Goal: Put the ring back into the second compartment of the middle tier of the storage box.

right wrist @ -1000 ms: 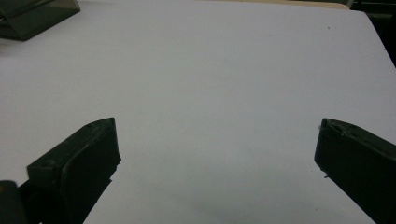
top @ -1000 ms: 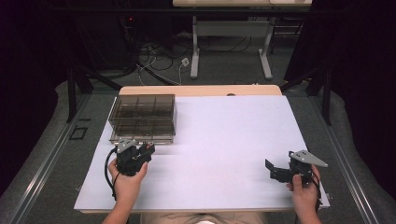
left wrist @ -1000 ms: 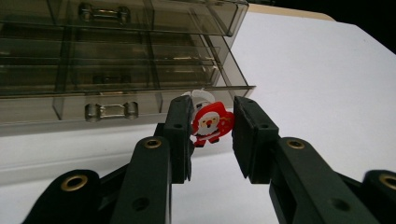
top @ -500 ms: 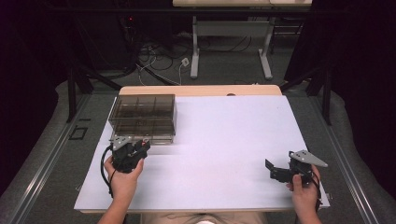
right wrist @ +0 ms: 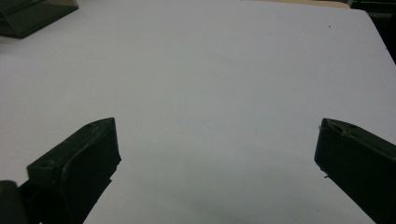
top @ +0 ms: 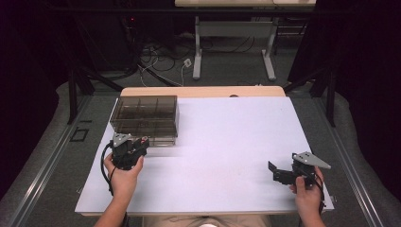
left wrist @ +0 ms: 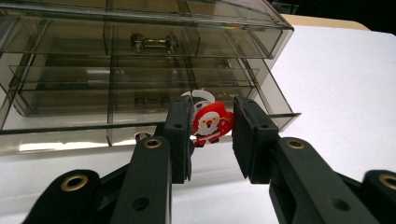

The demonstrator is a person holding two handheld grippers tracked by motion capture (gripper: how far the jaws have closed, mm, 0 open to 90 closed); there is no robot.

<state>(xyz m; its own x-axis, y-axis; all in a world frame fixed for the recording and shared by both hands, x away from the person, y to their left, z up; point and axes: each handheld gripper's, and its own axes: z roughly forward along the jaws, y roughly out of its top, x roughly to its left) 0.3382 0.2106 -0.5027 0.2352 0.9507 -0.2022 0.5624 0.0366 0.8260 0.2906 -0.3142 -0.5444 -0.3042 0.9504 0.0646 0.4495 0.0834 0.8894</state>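
Centre frame, the left tool (left wrist: 212, 128) pinches a small red plastic Santa ring (left wrist: 211, 122) just before the smoky transparent drawer box (left wrist: 140, 70); it looks lightly held and could slip. The right tool (right wrist: 217, 158) gapes wide over the white worktop (right wrist: 224, 70).

We hold our left gripper (top: 128, 149) low at the left, our left hand (top: 122, 174) wrapped round its body from behind, forearm rising from the bottom edge; its cable loops at the wrist; in the left gripper view its jaws (left wrist: 212, 135) stand close together, pinching something small between the pads (left wrist: 180, 128); they point forward and away from us. Our right gripper (top: 279, 174) sits low at the right, our right hand (top: 307, 191) gripping it from below; its jaws point leftward, spread wide apart; the right gripper view shows the gap between them bare.
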